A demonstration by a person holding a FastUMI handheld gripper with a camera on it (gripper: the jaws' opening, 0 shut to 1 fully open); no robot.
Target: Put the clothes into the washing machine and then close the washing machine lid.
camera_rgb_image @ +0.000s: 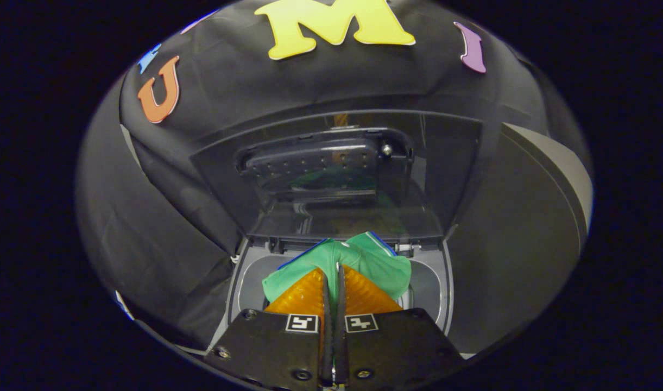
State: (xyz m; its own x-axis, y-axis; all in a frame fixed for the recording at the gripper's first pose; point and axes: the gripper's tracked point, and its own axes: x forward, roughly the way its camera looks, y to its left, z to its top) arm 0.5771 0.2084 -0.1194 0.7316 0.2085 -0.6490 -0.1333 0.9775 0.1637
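The gripper (334,271) has its two fingers pressed close together, and a green cloth (358,260) is pinched between them. The cloth bunches up around the fingertips and hangs just in front of them. Right below and beyond it is the open top of the washing machine (434,282), with its grey rim showing on both sides of the cloth. The lid (336,163) stands up behind the hole, wide open. A bit of blue shows at the cloth's edge. The cloth looks like it is over the hole but not down inside yet. If the fingers let go too soon, part of the cloth could flop onto the rim and stay hanging out. Then the lid would trap it and not shut all the way. The cloth might also stick to the fingers and come back up with them
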